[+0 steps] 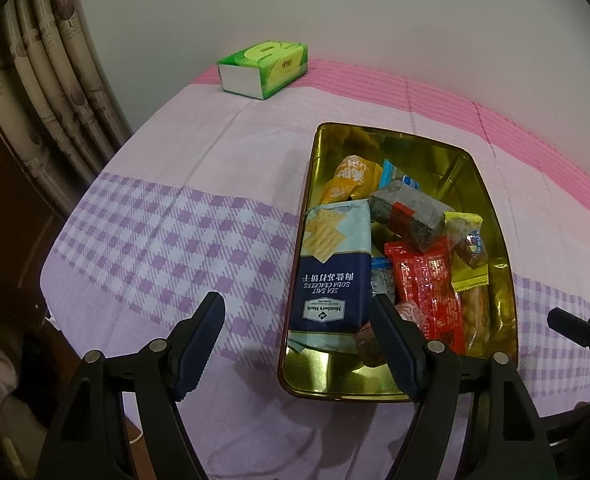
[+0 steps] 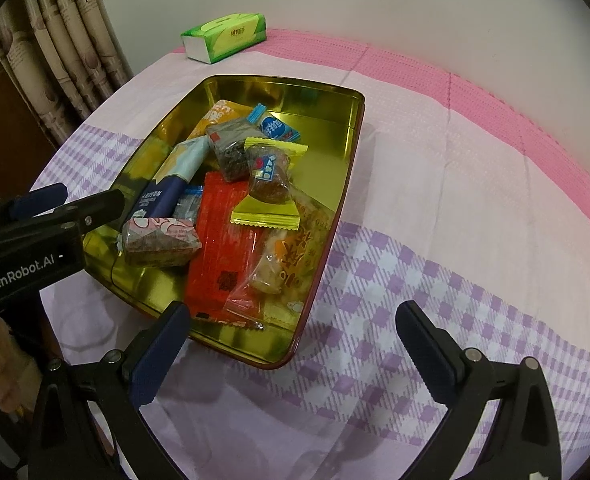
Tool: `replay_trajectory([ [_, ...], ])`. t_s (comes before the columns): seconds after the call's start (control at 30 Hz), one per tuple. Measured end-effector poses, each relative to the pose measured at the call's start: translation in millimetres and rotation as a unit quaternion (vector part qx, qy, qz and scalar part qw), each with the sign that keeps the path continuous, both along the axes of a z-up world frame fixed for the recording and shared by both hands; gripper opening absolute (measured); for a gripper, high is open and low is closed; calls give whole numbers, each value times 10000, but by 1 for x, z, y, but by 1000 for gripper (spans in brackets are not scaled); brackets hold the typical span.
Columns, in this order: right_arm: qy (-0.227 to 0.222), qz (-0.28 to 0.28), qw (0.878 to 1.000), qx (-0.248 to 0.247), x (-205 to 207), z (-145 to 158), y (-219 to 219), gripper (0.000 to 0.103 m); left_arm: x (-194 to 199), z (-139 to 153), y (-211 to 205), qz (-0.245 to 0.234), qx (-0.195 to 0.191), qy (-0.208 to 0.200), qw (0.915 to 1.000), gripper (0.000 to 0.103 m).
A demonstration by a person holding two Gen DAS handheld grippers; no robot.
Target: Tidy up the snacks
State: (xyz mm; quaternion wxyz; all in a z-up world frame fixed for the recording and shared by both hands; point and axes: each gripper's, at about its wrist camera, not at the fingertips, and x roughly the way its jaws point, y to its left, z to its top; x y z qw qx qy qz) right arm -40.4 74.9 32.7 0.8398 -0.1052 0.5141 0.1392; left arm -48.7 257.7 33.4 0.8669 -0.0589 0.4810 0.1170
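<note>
Snacks sit heaped in a gold rectangular metal tin (image 2: 327, 92) on the pink-and-lilac checked cloth (image 2: 435, 184), toward its near edge. Both the left gripper (image 1: 299, 346) and the right gripper (image 2: 291, 354) hover released, jaws spread and empty. Next, I judge, is lifting one packet: the blue-and-white soda cracker pack (image 1: 333, 264) along the tin's left wall lies uppermost there, so grip its narrow sides. A green tissue box (image 1: 263, 70) stands at the far edge, well apart. The tin's walls crowd any approach.
</note>
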Motion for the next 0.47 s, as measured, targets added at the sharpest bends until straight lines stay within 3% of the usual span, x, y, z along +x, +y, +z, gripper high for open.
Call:
replay_trajectory([
  [0.47,2,-2,10000,34,-2,0,1,102,0,8,-2,-147,-174,-132,9997,78],
])
